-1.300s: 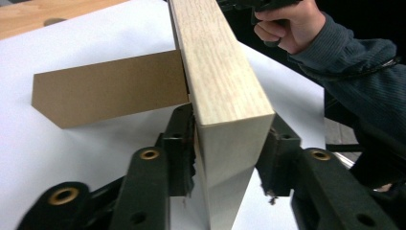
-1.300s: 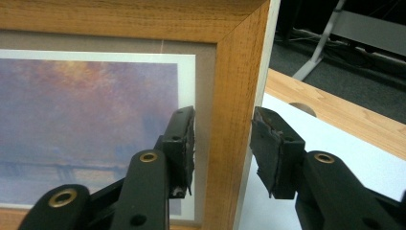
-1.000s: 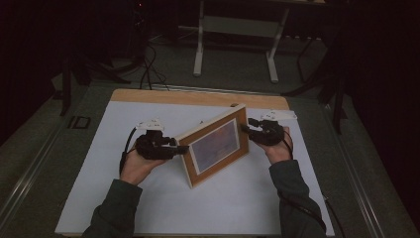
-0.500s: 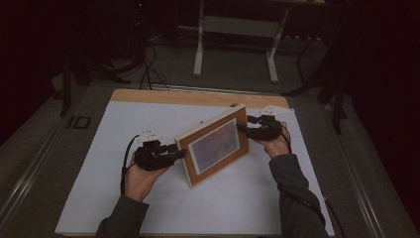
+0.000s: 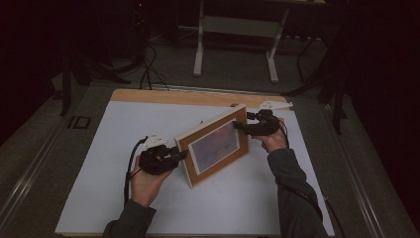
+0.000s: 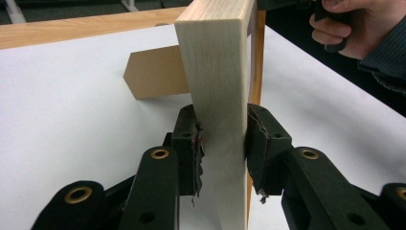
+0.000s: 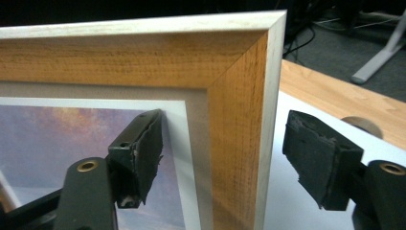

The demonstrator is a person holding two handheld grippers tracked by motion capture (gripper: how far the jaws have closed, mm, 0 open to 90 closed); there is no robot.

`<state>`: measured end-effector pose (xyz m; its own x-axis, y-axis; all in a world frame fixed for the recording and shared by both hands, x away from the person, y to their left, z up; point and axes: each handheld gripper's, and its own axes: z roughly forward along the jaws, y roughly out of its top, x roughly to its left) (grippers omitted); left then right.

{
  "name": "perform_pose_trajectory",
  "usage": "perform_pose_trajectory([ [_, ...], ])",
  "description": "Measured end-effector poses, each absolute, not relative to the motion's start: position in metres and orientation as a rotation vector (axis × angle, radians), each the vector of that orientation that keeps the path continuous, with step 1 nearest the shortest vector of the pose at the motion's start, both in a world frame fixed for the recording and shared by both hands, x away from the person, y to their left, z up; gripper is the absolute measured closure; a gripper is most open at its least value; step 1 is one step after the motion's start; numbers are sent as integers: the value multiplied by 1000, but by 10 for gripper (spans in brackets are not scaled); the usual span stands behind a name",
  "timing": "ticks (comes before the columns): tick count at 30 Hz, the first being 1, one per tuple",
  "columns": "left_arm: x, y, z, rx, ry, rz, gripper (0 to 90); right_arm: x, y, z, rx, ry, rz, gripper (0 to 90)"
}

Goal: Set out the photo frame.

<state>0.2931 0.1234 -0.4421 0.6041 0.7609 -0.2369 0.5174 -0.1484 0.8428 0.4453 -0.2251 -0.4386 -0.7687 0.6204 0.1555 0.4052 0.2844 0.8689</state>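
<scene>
Frames: I count one picture frame [image 5: 215,148], wooden, standing tilted on its lower edge on the white table sheet [image 5: 99,148], middle of the high view
Grippers: two; my left gripper [image 5: 173,157] sits at the frame's lower left end, my right gripper [image 5: 241,125] at its upper right end
Left tool: in the left gripper view both jaws press flat against the frame's pale side edge [image 6: 220,96], clamped shut on it, no gap visible at either pad
Right tool: in the right gripper view the jaws stand apart, straddling the frame's corner; one pad [image 7: 141,153] lies in front of the glass, the other hangs clear beyond the outer edge; I cannot tell if the near pad touches
Stand: one wooden back leg [image 6: 155,72] shows behind the frame in the left gripper view
Hidden: the frame's back in the high view; the picture itself is dim there, only a purplish sky reads in the right gripper view [image 7: 57,134]
Cut off: both forearms leave at the bottom edge of the high view
Hands: left hand [image 5: 146,181] lower left, palm up under its gripper; right hand [image 5: 272,141] right of centre, wrist bent toward the frame
</scene>
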Motion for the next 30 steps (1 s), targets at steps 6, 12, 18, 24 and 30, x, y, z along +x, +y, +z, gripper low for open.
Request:
perform_pose_trajectory([
  [6,293,123,-442,1806,1042,295,696,451,-229,-444,967,2352,1558,267],
  [12,295,122,-442,1808,1045,291,700,453,-231,-446,964,2377,1601,316],
  [18,299,122,-441,1817,1049,293,701,453,-233,-447,966,2375,1610,362],
  [24,305,124,-440,1821,1059,290,702,451,-235,-448,984,2357,1603,390],
  [30,312,127,-441,1814,1069,275,705,449,-238,-448,1001,2347,1588,424],
])
